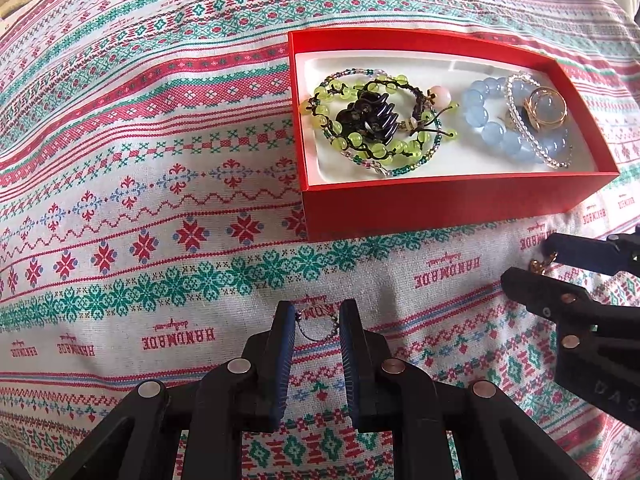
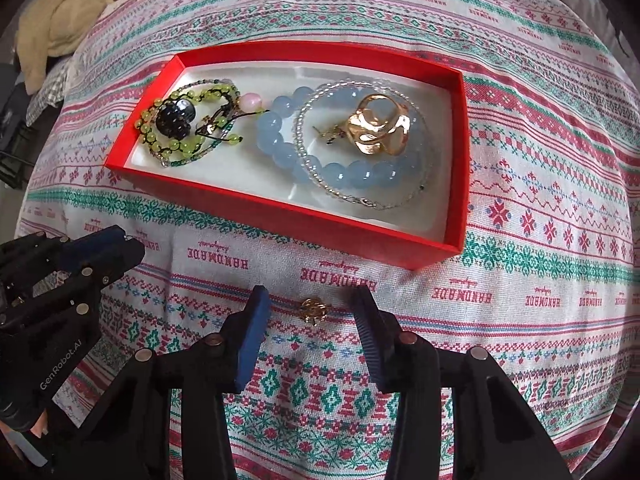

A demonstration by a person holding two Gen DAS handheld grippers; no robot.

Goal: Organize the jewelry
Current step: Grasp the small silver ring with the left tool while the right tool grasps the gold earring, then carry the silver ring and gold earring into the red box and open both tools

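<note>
A red box (image 1: 440, 200) (image 2: 280, 222) with a white lining lies on the patterned cloth. Inside it are a green bead bracelet (image 1: 360, 120) (image 2: 184, 120), a blue bead bracelet (image 1: 492, 128) (image 2: 280, 132), a clear bead strand and a chunky gold piece (image 2: 378, 128). My left gripper (image 1: 318, 314) is in front of the box, its pads shut on a thin wire hoop (image 1: 316, 322). My right gripper (image 2: 311, 294) stands open over the cloth. A small gold earring (image 2: 314, 308) (image 1: 542, 264) lies between its fingers, untouched.
The embroidered tablecloth (image 2: 540, 240) covers the whole surface and falls away at the edges. A beige cloth (image 2: 68, 8) lies beyond the far left corner, with dark objects (image 2: 12, 128) below it. The two grippers sit close together in front of the box.
</note>
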